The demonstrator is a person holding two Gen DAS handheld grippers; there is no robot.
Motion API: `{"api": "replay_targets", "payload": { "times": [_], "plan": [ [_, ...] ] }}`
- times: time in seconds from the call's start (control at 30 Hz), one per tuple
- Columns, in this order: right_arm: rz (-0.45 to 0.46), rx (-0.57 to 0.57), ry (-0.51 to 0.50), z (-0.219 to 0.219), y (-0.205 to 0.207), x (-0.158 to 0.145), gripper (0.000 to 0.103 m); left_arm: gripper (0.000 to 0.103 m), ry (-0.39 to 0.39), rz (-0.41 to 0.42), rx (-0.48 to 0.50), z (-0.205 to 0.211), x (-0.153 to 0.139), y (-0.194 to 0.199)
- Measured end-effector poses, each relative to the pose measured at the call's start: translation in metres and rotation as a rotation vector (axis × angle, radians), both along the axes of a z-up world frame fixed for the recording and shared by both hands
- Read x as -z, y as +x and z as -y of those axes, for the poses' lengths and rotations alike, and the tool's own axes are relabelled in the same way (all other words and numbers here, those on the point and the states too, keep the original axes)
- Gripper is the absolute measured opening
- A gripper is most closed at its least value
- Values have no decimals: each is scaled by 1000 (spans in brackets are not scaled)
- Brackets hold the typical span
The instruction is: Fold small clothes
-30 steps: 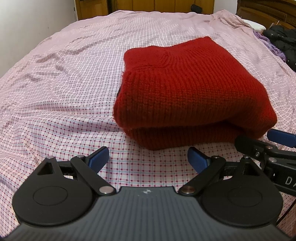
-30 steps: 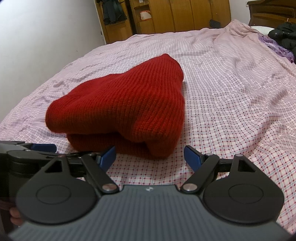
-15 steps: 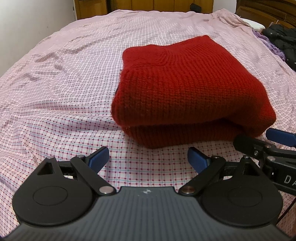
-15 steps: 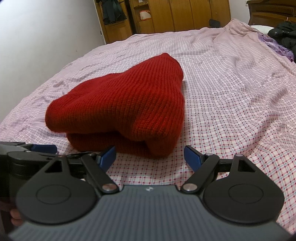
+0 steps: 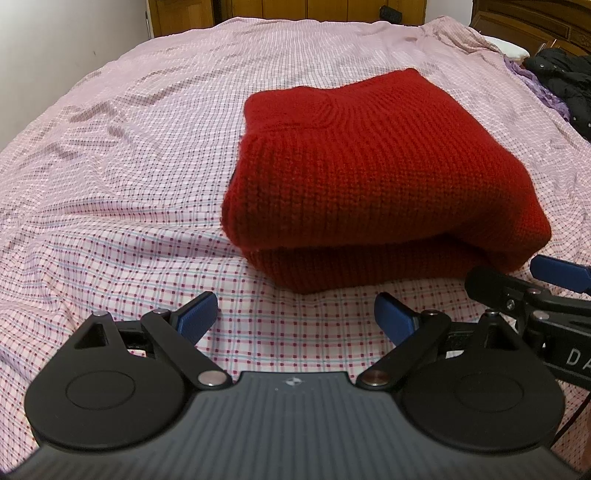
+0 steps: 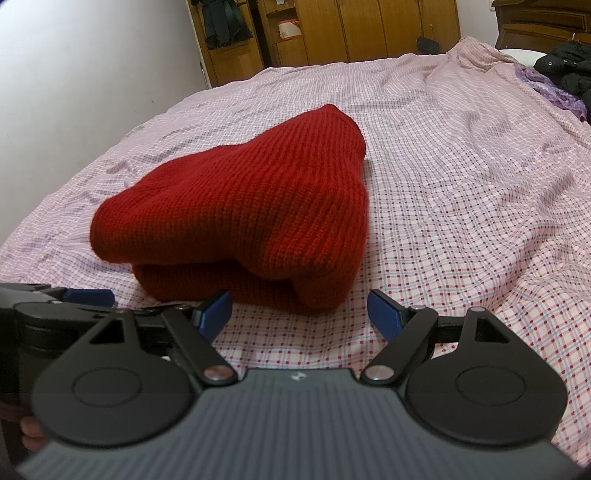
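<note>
A red knitted sweater [image 5: 369, 177] lies folded in a thick bundle on the pink checked bedsheet [image 5: 110, 166]. It also shows in the right wrist view [image 6: 251, 221]. My left gripper [image 5: 295, 315] is open and empty, just short of the sweater's near edge. My right gripper [image 6: 299, 312] is open and empty, close to the sweater's near right corner. The right gripper shows at the right edge of the left wrist view [image 5: 554, 280]. The left gripper shows at the left edge of the right wrist view [image 6: 74, 299].
Dark clothes [image 6: 565, 70] and a purple cloth [image 6: 550, 88] lie at the far right of the bed. Wooden wardrobes [image 6: 332, 33] stand beyond the bed. A white wall [image 6: 74, 74] runs along the left.
Both grippers have stayed open and nearly still. The left wrist view has shifted very slightly; the sweater has not moved.
</note>
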State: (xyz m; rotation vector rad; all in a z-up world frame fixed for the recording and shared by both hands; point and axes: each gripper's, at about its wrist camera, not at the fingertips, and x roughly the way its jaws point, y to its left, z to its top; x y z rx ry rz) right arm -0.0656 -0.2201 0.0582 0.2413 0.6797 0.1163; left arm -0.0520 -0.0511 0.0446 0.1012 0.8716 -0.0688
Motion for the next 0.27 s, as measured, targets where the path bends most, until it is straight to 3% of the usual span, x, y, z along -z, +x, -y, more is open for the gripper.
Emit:
{"api": "replay_targets", "payload": {
  "times": [0.27],
  "plan": [
    [-8,1,2,-2,-1,3,82,96,2,-3,13,3,-1,2]
  ]
}}
